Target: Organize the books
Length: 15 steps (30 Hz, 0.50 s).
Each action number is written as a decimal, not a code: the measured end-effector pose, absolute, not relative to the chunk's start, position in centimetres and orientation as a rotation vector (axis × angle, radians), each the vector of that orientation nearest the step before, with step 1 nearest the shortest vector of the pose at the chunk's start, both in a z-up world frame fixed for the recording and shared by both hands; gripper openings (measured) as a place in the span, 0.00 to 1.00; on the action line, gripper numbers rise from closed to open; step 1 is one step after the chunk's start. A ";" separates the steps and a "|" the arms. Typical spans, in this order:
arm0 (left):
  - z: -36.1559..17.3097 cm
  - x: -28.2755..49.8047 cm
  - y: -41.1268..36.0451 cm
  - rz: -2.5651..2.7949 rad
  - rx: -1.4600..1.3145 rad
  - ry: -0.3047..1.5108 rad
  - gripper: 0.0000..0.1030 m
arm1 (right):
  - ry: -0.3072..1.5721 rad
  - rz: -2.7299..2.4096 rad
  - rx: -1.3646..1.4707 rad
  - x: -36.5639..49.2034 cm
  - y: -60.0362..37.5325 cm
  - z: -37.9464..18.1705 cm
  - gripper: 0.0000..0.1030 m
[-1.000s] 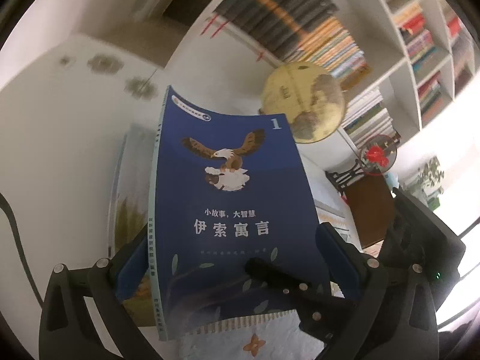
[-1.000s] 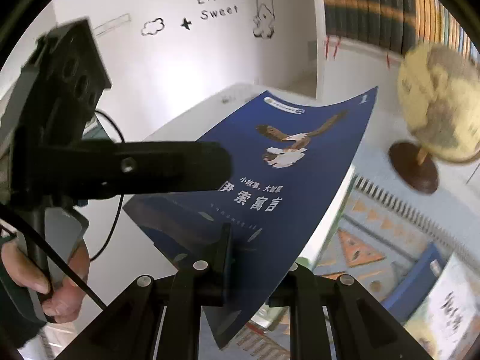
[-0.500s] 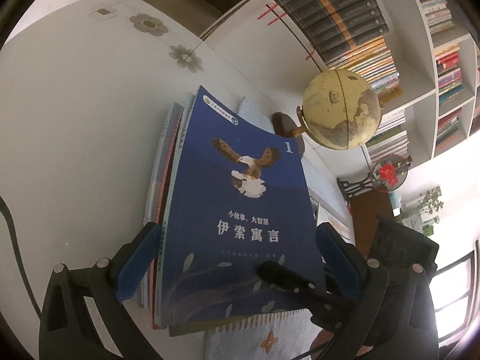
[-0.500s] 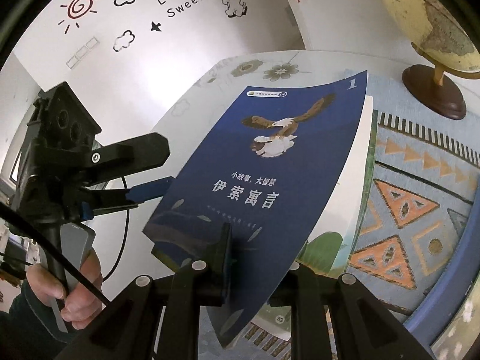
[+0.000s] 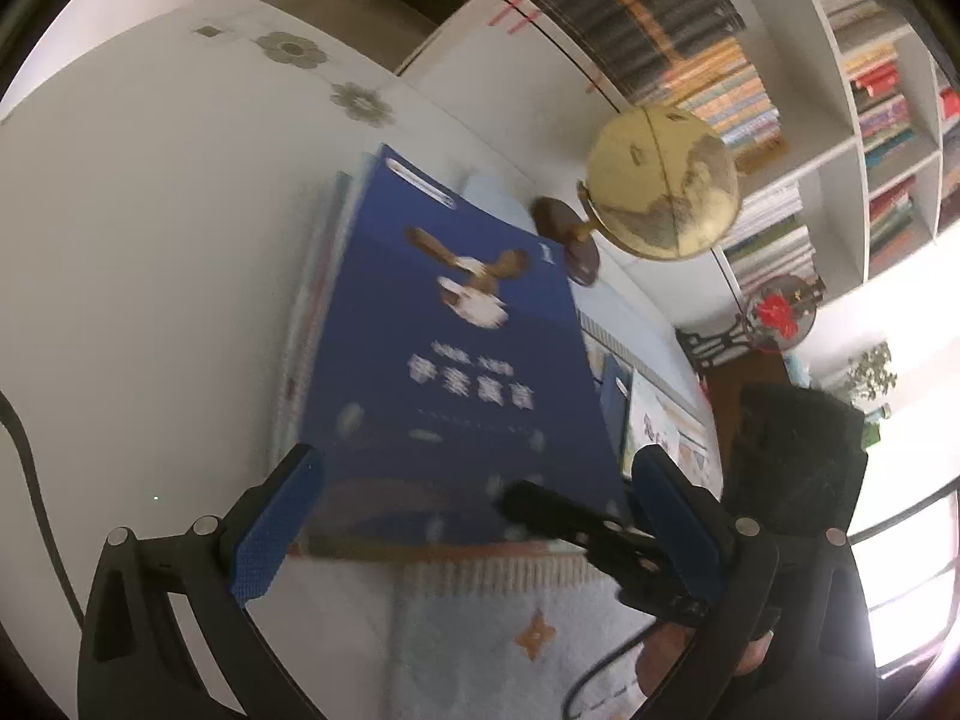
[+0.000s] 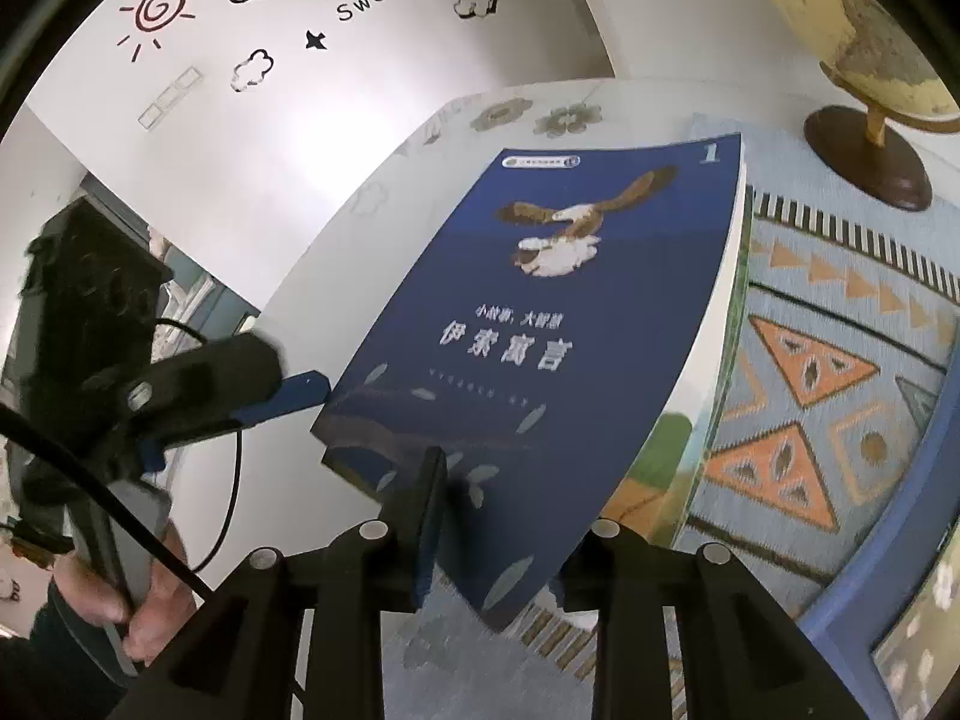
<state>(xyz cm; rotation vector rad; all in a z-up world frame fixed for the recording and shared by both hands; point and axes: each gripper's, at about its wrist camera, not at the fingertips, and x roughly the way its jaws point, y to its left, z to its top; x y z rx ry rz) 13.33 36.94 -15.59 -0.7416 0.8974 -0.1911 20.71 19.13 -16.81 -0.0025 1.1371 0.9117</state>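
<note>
A dark blue book with an eagle on its cover (image 6: 558,324) lies on top of a stack of books (image 5: 306,312) on the white table (image 5: 150,240). My right gripper (image 6: 504,498) is at the book's near corner. Its jaws are opening, and the corner is still between them, with one finger (image 6: 429,480) above the cover and the other hidden beneath. In the left wrist view that right gripper (image 5: 558,510) shows as a black finger on the blue book (image 5: 444,360). My left gripper (image 5: 474,462) stands wide open at the book's near edge, holding nothing.
A globe (image 5: 660,180) on a wooden foot stands behind the stack. A blue patterned mat (image 6: 810,390) covers the table to the right, with another book (image 5: 660,414) on it. Full bookshelves (image 5: 840,90) fill the back. A hand (image 6: 144,600) holds the left gripper.
The blue book has come down from mid-air onto the stack. The left gripper has shifted and dipped toward its near edge, and the right gripper's grip has loosened.
</note>
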 end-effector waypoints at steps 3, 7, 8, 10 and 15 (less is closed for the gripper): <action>-15.7 12.9 35.9 -0.173 -0.730 0.909 0.99 | 1.129 0.919 -0.039 20.1 19.1 -16.7 0.31; -15.7 11.2 34.6 -0.140 -0.743 0.909 0.99 | 1.157 0.895 -0.029 19.3 17.3 -16.5 0.31; -15.5 10.6 34.3 -0.129 -0.741 0.905 0.99 | 1.158 0.883 -0.029 18.9 16.5 -16.4 0.31; -14.8 9.3 33.3 -0.101 -0.729 0.897 0.99 | 1.126 0.847 -0.060 17.6 14.2 -15.8 0.31; -12.7 6.6 29.2 -0.093 -0.705 0.862 0.99 | 1.080 0.793 -0.079 13.5 6.8 -14.2 0.32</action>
